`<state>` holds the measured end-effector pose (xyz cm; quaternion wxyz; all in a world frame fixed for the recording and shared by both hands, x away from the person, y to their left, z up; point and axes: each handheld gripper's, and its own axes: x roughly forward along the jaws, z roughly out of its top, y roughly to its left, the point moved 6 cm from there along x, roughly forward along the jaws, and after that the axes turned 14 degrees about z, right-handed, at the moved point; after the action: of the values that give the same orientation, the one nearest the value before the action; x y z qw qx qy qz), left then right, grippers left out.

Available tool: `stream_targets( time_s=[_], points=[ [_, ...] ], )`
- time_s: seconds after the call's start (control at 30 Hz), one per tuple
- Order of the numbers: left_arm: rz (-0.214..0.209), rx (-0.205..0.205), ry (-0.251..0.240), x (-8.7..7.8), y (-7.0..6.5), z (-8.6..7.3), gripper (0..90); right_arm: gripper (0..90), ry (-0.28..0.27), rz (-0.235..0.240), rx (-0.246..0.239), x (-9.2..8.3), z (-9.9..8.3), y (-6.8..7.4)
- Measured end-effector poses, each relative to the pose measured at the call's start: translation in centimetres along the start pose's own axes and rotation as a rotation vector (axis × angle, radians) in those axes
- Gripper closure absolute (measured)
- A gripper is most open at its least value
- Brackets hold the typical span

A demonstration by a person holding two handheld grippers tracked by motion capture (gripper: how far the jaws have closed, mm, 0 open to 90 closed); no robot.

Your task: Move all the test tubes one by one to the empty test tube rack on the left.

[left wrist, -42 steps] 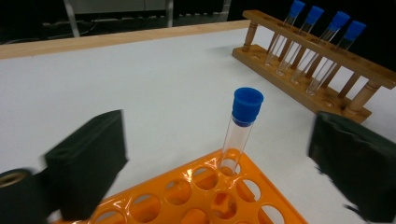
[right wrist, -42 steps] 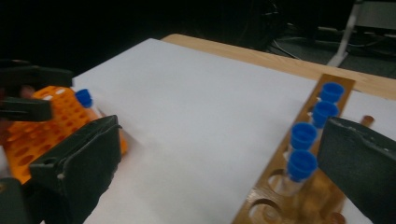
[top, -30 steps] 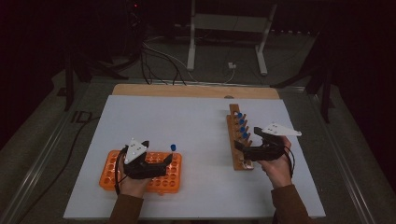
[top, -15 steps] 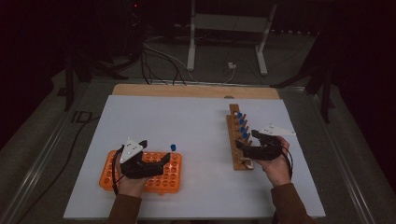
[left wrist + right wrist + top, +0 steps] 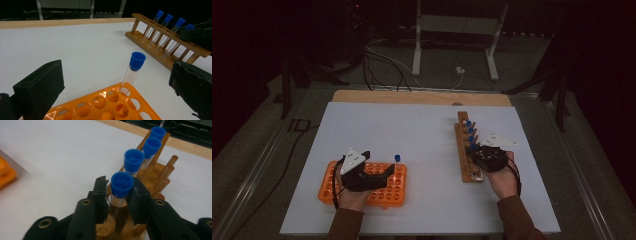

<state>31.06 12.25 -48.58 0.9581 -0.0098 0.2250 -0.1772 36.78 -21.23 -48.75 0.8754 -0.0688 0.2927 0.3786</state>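
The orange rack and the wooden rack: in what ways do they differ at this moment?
The orange rack has many round holes in rows and holds one blue-capped tube; the wooden rack is one narrow row holding four. The left gripper stands open over the orange rack; the right gripper is shut on the wooden rack's nearest tube. Both sit on the white table.

High view was dim and underexposed: room beyond the counter (image 5: pixel 412 130) nearly black, white top reading grey, corners vignetted. No hard shadows, light soft and from above. Left gripper view was brighter; orange rack (image 5: pixel 110 105) showed small glare spots around its holes, near jaws soft and out of focus. Right gripper view was sharp on the nearest blue cap (image 5: pixel 122 183); far caps and lower jaw bodies blurred slightly.
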Motion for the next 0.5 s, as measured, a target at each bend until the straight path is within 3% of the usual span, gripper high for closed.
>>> stream_targets(
  time_s=[0.5],
  points=[
    [-0.003,0.001,0.004,0.00,-0.04,-0.06,0.4,76.4,-0.006,-0.022,-0.011,-0.35,0.57,0.23]
  ],
)
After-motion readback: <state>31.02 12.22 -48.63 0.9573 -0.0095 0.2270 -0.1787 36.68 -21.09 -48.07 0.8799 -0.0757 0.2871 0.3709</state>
